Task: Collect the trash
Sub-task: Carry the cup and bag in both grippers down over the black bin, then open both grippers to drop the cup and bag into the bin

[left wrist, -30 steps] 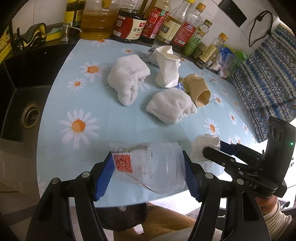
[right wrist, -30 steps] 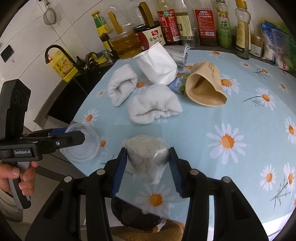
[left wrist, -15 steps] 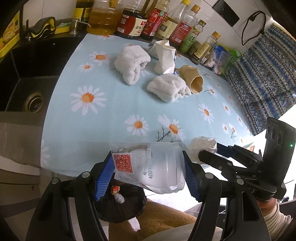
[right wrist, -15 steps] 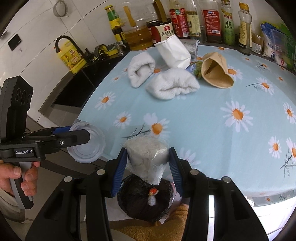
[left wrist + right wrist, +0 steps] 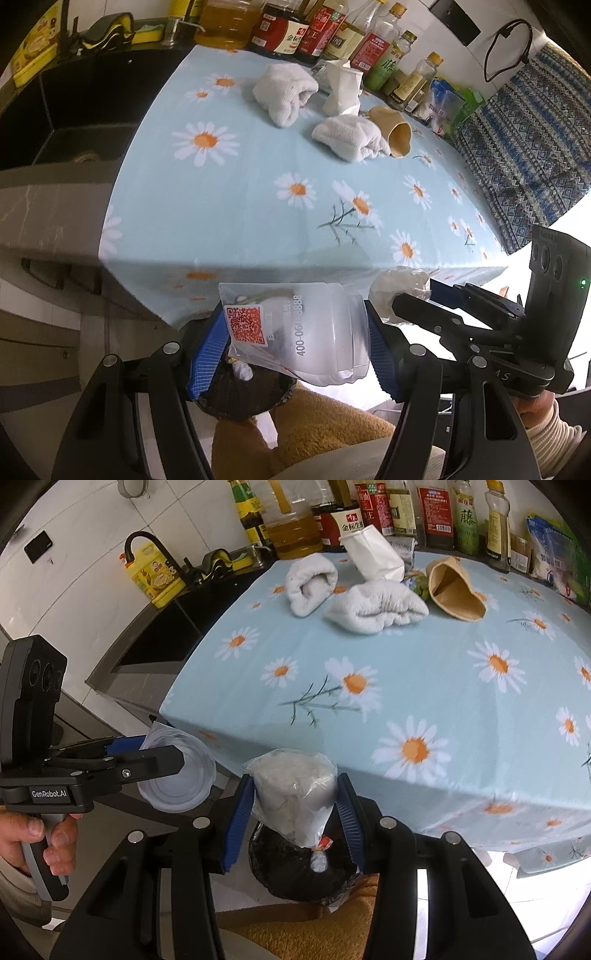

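Both grippers hold trash above the black bin bag (image 5: 295, 871).
Left gripper (image 5: 295, 345) clamps a clear plastic cup (image 5: 314, 332); right gripper (image 5: 295, 805) clamps a crumpled white plastic bag (image 5: 295, 790).

Two rolled towels (image 5: 314, 581) (image 5: 376, 605) lie side by side at far end of desk (image 5: 424, 686). Paper cup (image 5: 454, 587) right of them, crumpled cup (image 5: 373, 555) behind. Bottles (image 5: 432, 513) along back edge. Sink (image 5: 74, 125) left of desk. Bin (image 5: 306, 867) below near edge.
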`<state>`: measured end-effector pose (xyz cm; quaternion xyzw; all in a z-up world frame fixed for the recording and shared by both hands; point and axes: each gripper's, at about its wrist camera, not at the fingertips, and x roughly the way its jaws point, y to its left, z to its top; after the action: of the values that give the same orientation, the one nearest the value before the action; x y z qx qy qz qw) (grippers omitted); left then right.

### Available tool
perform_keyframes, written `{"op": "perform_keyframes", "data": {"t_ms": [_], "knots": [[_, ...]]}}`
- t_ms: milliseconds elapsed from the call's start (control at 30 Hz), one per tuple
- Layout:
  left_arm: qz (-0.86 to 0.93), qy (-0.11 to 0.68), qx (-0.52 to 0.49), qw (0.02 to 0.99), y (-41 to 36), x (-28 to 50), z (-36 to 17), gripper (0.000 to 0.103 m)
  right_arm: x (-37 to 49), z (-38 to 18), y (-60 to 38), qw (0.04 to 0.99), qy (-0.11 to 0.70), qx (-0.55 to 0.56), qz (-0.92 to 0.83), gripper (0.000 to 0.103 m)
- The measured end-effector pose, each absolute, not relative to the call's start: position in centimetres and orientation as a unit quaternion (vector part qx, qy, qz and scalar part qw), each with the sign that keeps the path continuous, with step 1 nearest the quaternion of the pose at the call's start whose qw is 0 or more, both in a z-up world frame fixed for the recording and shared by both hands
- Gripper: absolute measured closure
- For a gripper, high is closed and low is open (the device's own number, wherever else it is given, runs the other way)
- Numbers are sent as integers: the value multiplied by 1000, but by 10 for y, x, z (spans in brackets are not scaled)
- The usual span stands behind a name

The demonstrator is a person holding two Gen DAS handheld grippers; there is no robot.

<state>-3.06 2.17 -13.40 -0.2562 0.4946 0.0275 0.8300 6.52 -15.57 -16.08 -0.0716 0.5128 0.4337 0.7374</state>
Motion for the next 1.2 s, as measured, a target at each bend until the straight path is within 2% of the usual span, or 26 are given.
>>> {"op": "perform_keyframes", "data": {"t_ms": [1033,1067,1133,1167,1200], "knots": [[25,570,-279,772,16,-63,-209,36,32,-219,-155,696,575,-74,424,55],[25,573,-278,771,15,-62,-211,35,32,-219,-155,695,577,-71,424,54],[22,580,-276,766,15,-61,-215,35,33,-220,-157,696,578,-67,421,44],[23,582,-277,764,15,-61,-216,28,35,-220,-158,696,579,-62,419,38],[26,583,-279,763,16,-60,-217,24,36,-221,-160,695,582,-56,418,38]]}}
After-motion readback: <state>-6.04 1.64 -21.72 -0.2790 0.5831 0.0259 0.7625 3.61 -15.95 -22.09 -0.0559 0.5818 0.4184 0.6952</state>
